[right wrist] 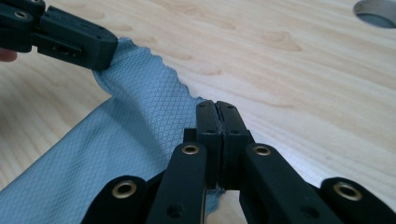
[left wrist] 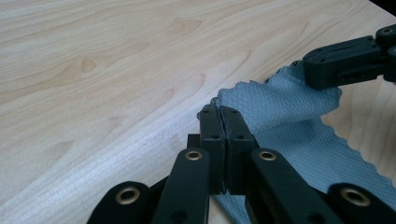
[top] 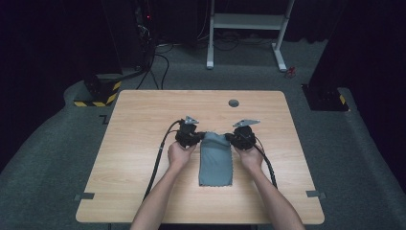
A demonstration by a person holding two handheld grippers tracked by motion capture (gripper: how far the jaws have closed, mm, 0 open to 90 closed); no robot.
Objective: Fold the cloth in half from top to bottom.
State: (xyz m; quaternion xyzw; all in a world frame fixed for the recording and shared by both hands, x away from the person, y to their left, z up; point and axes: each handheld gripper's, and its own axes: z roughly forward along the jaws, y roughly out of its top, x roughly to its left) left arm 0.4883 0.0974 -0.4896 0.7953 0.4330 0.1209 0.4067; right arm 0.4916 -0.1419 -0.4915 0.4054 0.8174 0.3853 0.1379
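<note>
Cloth [top: 215,160] is lying folded on the bench [top: 143,124] while we are pinching its far corners, left hand-held gripper [top: 200,135] and right hand-held gripper [top: 229,137] both clenched, probably lifting and folding it next.

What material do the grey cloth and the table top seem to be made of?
Cloth: probably thin microfibre textile, matte, with a woven diamond pattern and zigzag-cut edges. Table top: pale wood or wood-look laminate, smooth, with printed-looking grain and knots.
</note>
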